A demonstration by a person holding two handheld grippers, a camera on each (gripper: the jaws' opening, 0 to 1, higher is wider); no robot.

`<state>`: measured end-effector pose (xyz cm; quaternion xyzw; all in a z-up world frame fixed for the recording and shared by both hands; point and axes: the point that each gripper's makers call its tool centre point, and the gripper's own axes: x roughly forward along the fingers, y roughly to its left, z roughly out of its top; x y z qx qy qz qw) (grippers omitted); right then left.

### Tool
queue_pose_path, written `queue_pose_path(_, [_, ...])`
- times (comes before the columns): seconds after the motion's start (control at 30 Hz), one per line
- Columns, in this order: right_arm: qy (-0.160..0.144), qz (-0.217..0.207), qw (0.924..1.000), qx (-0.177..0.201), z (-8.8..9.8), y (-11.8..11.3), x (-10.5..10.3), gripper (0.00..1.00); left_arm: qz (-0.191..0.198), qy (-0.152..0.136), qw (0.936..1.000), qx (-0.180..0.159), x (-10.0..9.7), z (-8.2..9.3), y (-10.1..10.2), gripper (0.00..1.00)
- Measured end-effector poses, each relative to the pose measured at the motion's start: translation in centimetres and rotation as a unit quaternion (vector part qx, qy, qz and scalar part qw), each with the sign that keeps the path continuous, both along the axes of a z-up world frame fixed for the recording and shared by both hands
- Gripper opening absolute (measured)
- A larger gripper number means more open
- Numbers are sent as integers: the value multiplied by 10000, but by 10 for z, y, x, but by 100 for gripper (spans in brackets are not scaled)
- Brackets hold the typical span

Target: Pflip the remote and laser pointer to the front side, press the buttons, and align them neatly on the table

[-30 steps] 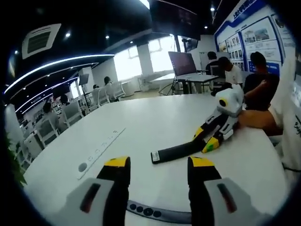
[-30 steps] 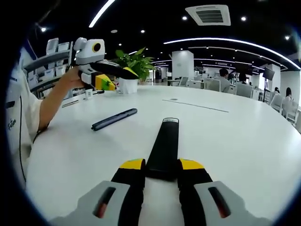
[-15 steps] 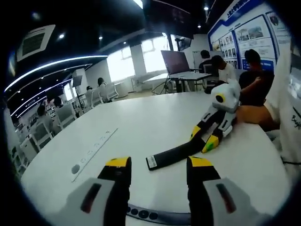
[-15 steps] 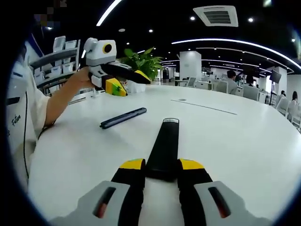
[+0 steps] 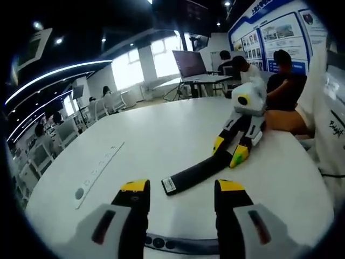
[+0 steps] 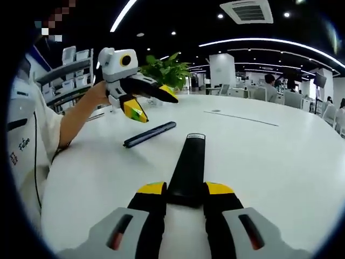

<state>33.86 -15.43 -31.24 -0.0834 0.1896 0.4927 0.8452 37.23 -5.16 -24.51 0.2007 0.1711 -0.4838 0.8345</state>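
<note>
Clamping one black remote [image 6: 187, 170] at its near end, the right gripper [image 6: 183, 195] pointed it straight ahead along the white table [image 6: 280, 162]. One dark laser pointer [image 6: 149, 134] lay ahead to its left, apparently just under the left gripper [image 6: 141, 103], whose jaws stood apart. From the left gripper's own camera, the pointer [image 5: 180, 243] sat between its jaws. A potted plant [image 6: 167, 73] stood beyond, with chairs and people in the room.

This is a large open-plan office. A big round white table [image 5: 161, 145] fills the foreground, with rows of desks and office chairs [image 5: 59, 135] behind where people sit working. Ceiling light strips [image 6: 259, 43], an air-conditioning vent [image 6: 245, 11], wall display boards [image 5: 275, 38] and a potted plant [image 6: 167, 70] complete it.
</note>
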Motion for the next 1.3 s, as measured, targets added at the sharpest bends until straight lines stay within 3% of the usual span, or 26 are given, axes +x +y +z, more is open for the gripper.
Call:
queue_pose_path(0.2, [-103, 26, 9999, -90, -1, 0, 0, 30, -15, 89, 10000, -5, 0, -4, 1, 50])
queue_pose_path(0.43, [-5, 266, 9996, 90, 4, 7, -11, 30, -121, 100, 9997, 205, 0, -16, 0, 49])
queue_pose_path(1.03, [-196, 264, 9994, -122, 0, 5, -10, 30, -131, 113, 9997, 195, 2, -17, -2, 47])
queue_pose_path(1.23, [-877, 210, 9952, -370, 4, 3, -1, 32, -114, 137, 9993, 332, 3, -24, -2, 47])
queue_pose_path(1.3, [-1256, 138, 9907, -509, 7, 1, 4, 34, -97, 140, 9993, 324, 3, -25, -2, 47])
